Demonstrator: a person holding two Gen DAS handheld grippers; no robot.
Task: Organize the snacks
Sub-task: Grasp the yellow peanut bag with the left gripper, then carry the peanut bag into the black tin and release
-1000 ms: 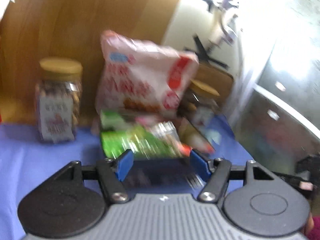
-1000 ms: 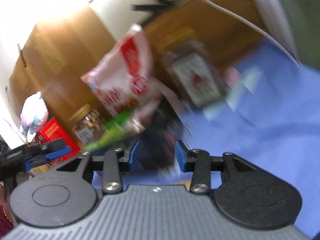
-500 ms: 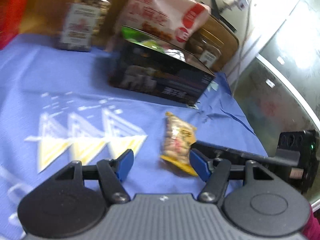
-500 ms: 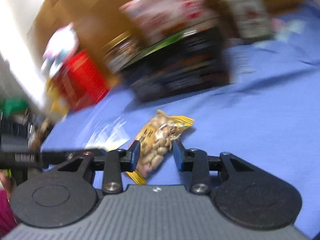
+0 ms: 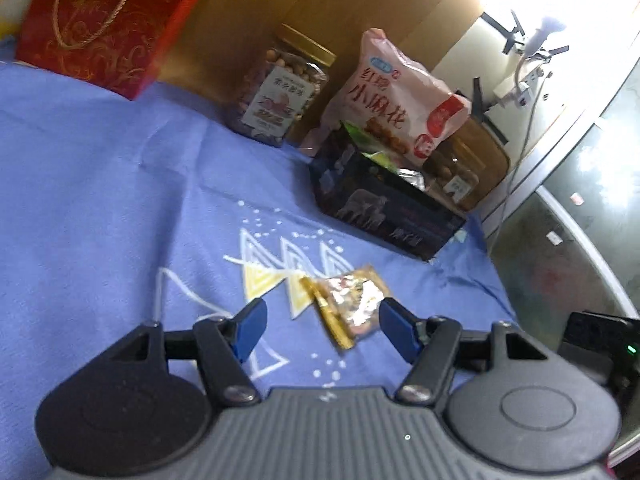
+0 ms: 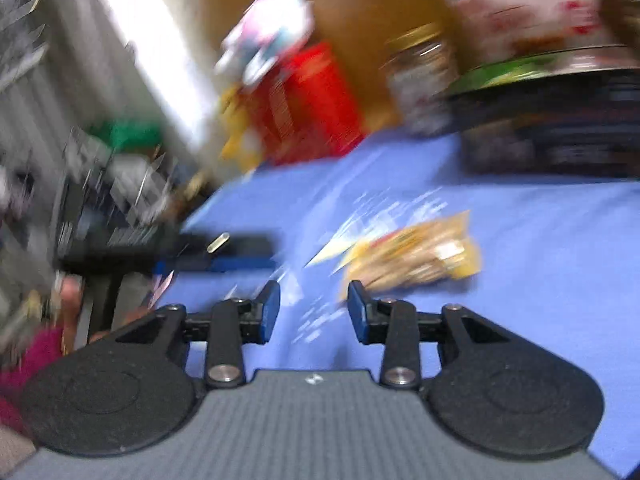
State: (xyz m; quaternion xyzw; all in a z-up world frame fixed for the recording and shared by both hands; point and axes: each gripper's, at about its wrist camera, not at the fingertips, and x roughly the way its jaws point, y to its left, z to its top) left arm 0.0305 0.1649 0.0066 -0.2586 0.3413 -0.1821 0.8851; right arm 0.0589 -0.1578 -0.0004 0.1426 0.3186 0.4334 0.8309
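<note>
A small yellow snack packet (image 5: 352, 300) lies flat on the blue cloth (image 5: 100, 168). My left gripper (image 5: 322, 312) hovers just before it, open, with the packet's near end between the blue fingertips and untouched. In the blurred right wrist view the same packet (image 6: 416, 260) lies ahead and to the right of my right gripper (image 6: 313, 296), which is open with only cloth between its pads. A dark open box (image 5: 384, 208) holding green and silver packets stands beyond, with a pink snack bag (image 5: 396, 96) leaning behind it.
A nut jar (image 5: 280, 92) and a red gift bag (image 5: 108, 20) stand at the back left against a wooden panel. A second jar (image 5: 456, 176) sits behind the box. The cloth's right edge drops off near a glass surface (image 5: 560, 248). The left gripper's blue finger (image 6: 224, 256) shows at left.
Both grippers have drawn back from the dark box and come down toward the yellow packet. The packet was between the right gripper's fingers half a second ago; it now lies to their right.
</note>
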